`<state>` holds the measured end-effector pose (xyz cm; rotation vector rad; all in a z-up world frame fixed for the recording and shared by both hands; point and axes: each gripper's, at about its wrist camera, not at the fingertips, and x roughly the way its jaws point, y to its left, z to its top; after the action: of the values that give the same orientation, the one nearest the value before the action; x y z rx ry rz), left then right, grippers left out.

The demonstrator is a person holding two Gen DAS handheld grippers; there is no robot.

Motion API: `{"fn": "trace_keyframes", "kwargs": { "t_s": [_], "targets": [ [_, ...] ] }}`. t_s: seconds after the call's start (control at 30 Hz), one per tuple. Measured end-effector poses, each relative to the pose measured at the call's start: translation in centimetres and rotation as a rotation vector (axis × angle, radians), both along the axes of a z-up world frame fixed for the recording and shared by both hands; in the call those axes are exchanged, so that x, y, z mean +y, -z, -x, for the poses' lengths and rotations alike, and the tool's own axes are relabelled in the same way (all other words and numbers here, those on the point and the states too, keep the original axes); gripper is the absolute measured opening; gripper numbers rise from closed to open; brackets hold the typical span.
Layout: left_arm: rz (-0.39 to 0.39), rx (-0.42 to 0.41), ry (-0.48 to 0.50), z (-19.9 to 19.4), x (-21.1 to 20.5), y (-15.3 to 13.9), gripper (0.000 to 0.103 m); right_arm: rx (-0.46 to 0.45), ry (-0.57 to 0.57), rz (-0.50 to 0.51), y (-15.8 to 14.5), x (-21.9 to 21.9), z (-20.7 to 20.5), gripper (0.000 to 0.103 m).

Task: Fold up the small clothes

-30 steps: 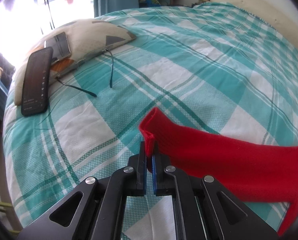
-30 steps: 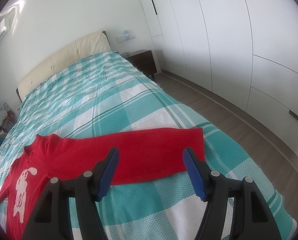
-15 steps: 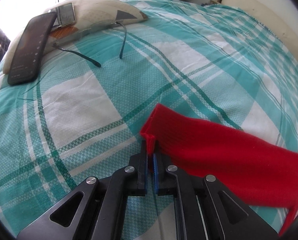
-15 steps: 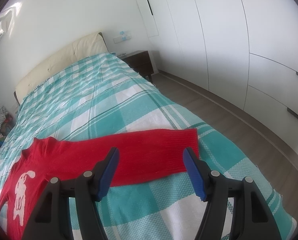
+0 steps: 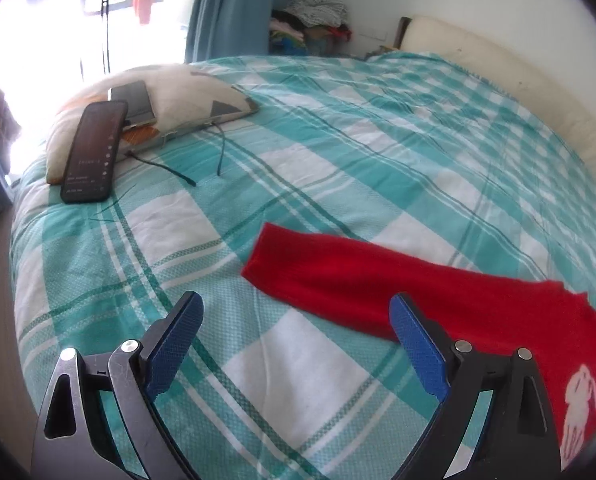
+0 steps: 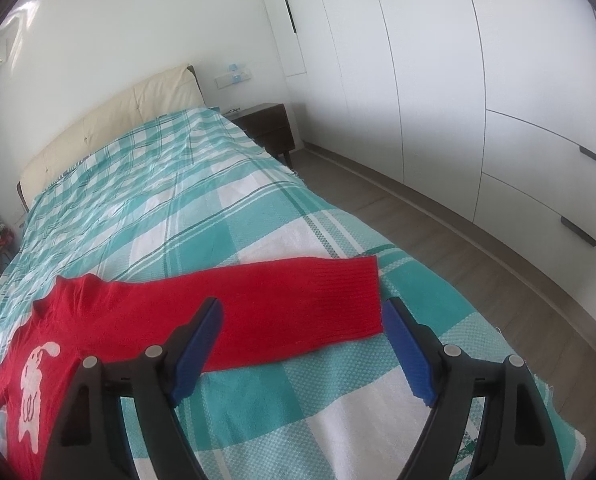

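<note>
Left gripper [image 5: 296, 320] gapes wide, red sweater [image 5: 378, 280] sleeve just beyond.

A bed [image 5: 338, 168] in a teal checked cover is carrying a red sweater [image 5: 378, 284] at 4 o'clock, a pillow [image 5: 186, 96] and a phone [image 5: 92, 152] at 10 o'clock.

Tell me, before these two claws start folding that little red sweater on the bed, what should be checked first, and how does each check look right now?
1. Left gripper open and holding nothing: ok.
2. Right gripper open and holding nothing: ok.
3. Red sweater spread face up, both sleeves out: ok.
4. Left sleeve cuff flat on the bedspread: ok.
5. Phones and pillow apart from the sweater: ok.
6. Sweater's hem lying flat: cannot tell, out of view.
</note>
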<state>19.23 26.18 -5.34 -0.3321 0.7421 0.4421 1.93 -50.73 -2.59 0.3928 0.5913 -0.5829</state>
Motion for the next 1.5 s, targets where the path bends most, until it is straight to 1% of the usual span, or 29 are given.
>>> {"fn": "trace_keyframes", "kwargs": {
  "t_s": [0.03,0.13,0.23,0.3,0.37,0.4,0.47,0.6,0.67,0.73,0.8,0.9,0.97,1.13,1.3,1.5],
  "targets": [
    [0.002,-0.002,0.041,0.2,-1.4,-0.1,0.096,0.010,-0.014,0.016,0.0,0.7,0.0,0.081],
    [0.045,-0.004,0.157,0.4,-5.3,0.0,0.097,0.045,-0.078,0.057,0.4,3.3,-0.2,0.082],
    [0.061,0.002,0.239,0.1,-8.5,0.7,0.097,0.090,-0.141,0.100,1.3,6.0,-0.4,0.084],
    [0.022,0.007,0.287,0.0,-10.4,1.4,0.097,0.117,-0.170,0.103,2.2,7.6,-0.6,0.084],
    [-0.041,0.034,0.322,-0.3,-11.8,1.9,0.097,0.145,-0.194,0.092,3.3,8.9,-1.1,0.084],
    [-0.058,0.047,0.339,-0.5,-12.1,2.2,0.098,0.160,-0.203,0.092,3.9,9.5,-1.4,0.084],
    [-0.048,0.101,0.386,-1.3,-12.4,3.2,0.099,0.186,-0.222,0.099,4.9,10.6,-2.0,0.084],
    [-0.009,0.205,0.355,-2.3,-11.7,5.6,0.099,0.266,-0.245,0.145,6.9,11.8,-3.2,0.084],
    [-0.001,0.231,0.358,-2.5,-11.6,6.3,0.100,0.276,-0.246,0.153,7.1,11.8,-3.3,0.085],
    [-0.018,0.237,0.354,-2.4,-11.8,6.5,0.102,0.279,-0.239,0.148,7.4,11.7,-3.3,0.088],
    [-0.047,0.249,0.357,-2.4,-12.2,6.9,0.103,0.293,-0.233,0.134,7.7,11.5,-3.4,0.095],
    [-0.085,0.258,0.359,-2.3,-12.8,7.2,0.103,0.304,-0.226,0.120,8.1,11.2,-3.6,0.100],
    [-0.091,0.258,0.359,-2.3,-12.7,7.2,0.103,0.308,-0.224,0.116,8.2,11.1,-3.6,0.101],
    [-0.075,0.251,0.362,-2.3,-12.5,7.2,0.103,0.312,-0.223,0.102,8.4,11.0,-3.8,0.102],
    [-0.092,0.250,0.362,-2.2,-12.7,7.2,0.103,0.316,-0.224,0.100,8.4,11.1,-3.9,0.102],
    [-0.084,0.252,0.368,-2.2,-12.8,7.2,0.103,0.316,-0.224,0.100,8.4,11.1,-3.9,0.102]
  ]
}}
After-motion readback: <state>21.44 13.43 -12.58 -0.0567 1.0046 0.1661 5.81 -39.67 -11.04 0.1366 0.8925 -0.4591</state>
